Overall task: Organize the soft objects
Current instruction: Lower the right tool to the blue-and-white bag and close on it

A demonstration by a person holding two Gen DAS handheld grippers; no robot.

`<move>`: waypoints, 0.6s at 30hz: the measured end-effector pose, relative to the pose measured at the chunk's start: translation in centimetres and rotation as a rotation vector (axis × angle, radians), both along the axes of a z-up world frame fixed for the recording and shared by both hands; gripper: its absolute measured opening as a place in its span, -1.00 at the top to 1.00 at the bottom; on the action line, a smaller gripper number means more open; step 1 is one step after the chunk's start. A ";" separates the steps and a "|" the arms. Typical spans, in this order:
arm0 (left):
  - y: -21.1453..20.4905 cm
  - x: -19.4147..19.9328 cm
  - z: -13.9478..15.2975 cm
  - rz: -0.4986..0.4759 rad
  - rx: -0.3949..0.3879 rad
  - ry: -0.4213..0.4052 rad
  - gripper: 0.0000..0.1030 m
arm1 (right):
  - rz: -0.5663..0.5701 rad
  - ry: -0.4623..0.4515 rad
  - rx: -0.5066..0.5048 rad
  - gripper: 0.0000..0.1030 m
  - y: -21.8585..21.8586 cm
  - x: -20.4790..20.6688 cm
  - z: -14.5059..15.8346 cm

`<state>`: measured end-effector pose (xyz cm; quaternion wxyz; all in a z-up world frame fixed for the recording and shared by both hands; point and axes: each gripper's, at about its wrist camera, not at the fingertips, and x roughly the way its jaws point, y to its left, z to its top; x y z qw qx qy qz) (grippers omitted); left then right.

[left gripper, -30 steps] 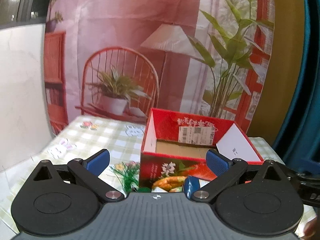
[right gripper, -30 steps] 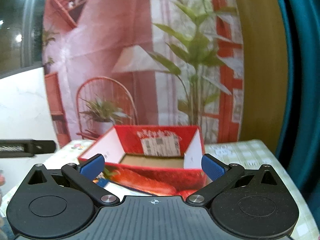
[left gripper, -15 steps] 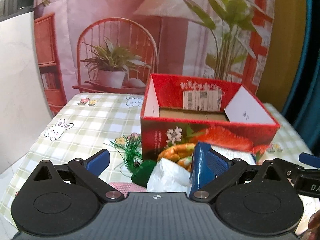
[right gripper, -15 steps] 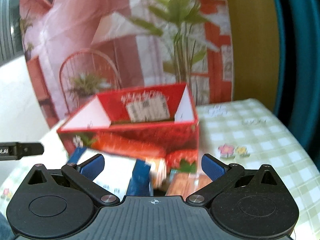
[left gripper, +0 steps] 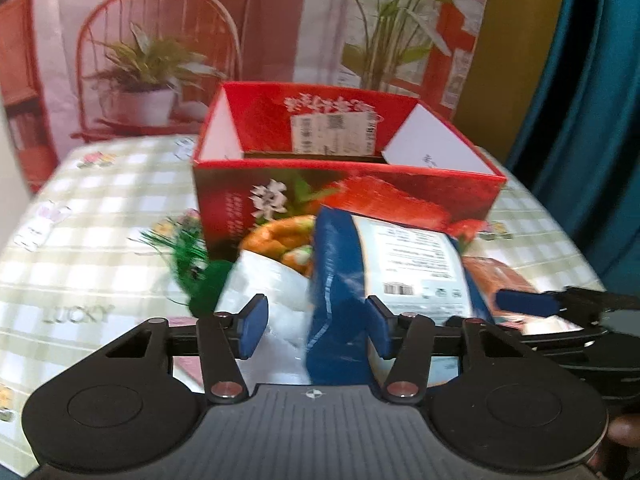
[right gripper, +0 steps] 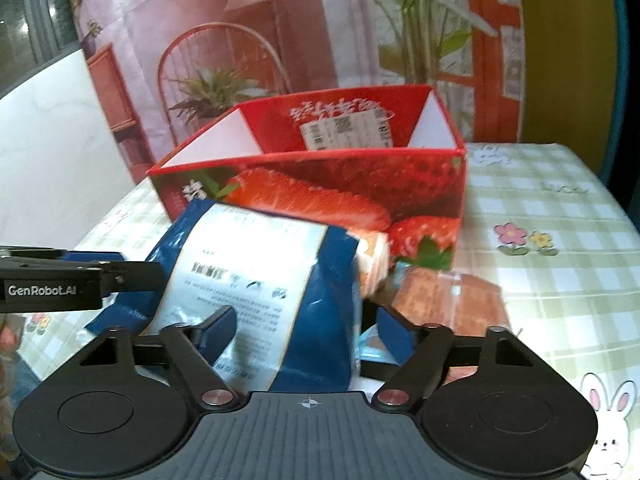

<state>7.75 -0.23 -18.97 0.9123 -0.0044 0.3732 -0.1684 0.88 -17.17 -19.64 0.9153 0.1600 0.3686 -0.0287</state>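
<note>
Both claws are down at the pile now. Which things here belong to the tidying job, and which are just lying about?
Job:
blue and white soft plastic pack
white crinkled plastic bag
orange wrapped cake packet
open red strawberry-print cardboard box

Lying about:
green checked tablecloth
green tufted thing, unclear

"GenRobot.AI" on left tool (right gripper: 108, 266); "LUCKY", blurred, on tablecloth (left gripper: 76, 314).

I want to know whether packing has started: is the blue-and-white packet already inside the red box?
No, the blue-and-white packet lies on the table in front of the red box.
</note>
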 end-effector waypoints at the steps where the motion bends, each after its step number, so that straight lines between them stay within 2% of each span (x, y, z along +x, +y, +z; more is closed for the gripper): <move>1: 0.0 0.2 -0.2 -0.005 0.003 0.008 -0.08 | 0.012 0.002 0.006 -0.31 0.1 0.1 -0.1; 4: 0.1 0.6 -1.0 -0.012 -0.001 0.027 -0.08 | 0.037 0.008 -0.001 -0.31 0.4 0.3 -0.3; 9: 0.5 0.9 -1.6 -0.023 -0.056 0.058 -0.08 | 0.029 0.023 0.019 -0.32 0.0 0.4 -0.8; 15: -0.5 1.6 -1.8 -0.057 -0.019 0.063 -0.09 | 0.068 0.051 0.033 -0.33 0.4 1.2 -1.5; 18: -0.5 2.1 -2.0 -0.072 -0.034 0.058 -0.07 | 0.066 0.062 0.045 -0.34 0.2 1.6 -1.9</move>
